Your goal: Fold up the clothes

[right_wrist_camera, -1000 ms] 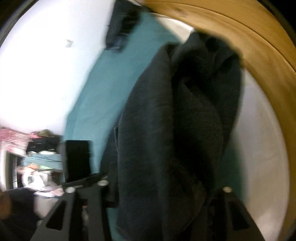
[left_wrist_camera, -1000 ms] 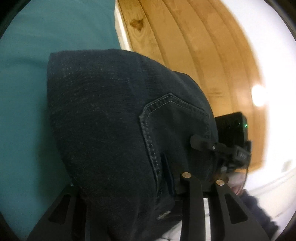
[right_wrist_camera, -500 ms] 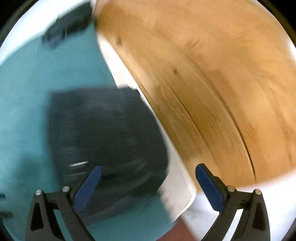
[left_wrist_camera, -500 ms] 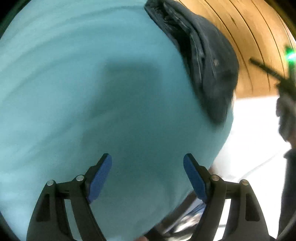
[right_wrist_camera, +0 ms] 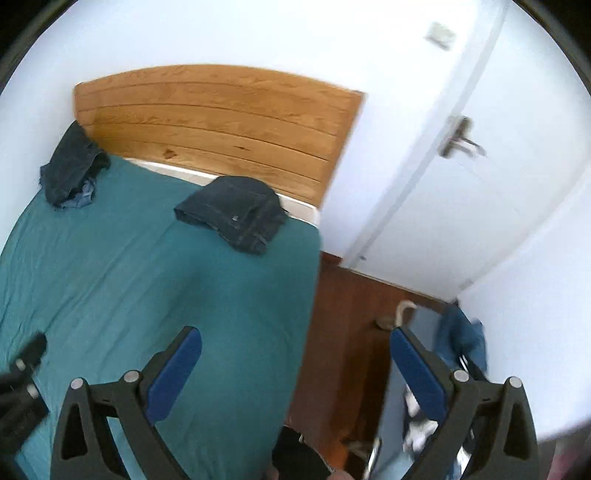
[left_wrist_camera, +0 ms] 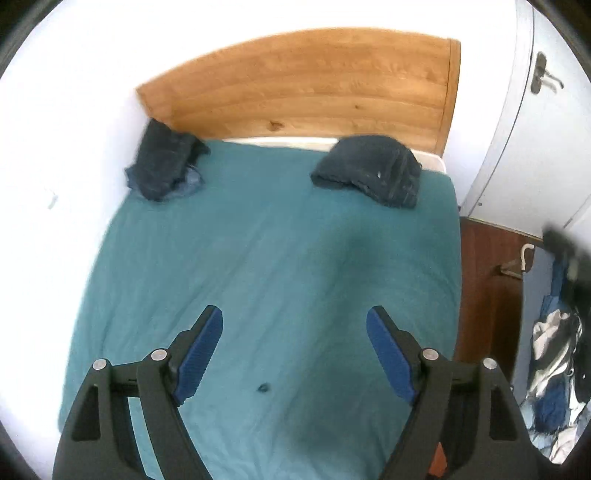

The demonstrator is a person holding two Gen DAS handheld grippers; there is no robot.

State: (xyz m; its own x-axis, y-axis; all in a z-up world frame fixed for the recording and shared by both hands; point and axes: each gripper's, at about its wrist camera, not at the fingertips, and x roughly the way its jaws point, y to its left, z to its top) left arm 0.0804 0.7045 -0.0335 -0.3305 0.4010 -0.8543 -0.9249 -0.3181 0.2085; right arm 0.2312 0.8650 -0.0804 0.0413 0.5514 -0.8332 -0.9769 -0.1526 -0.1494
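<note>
Overhead: teal bed (left_wrist_camera: 258, 258), wooden headboard (left_wrist_camera: 314, 85), folded jeans (left_wrist_camera: 369, 170) there; both grippers' fingers spread, empty.

No legible text, label, brand, number or sign appears in either view. The folded jeans (right_wrist_camera: 232, 214) carry a small pale patch on the denim, too small and blurred to read. A small pale plate (right_wrist_camera: 439, 35) is fixed to the white wall above the door; no characters can be made out on it.
</note>
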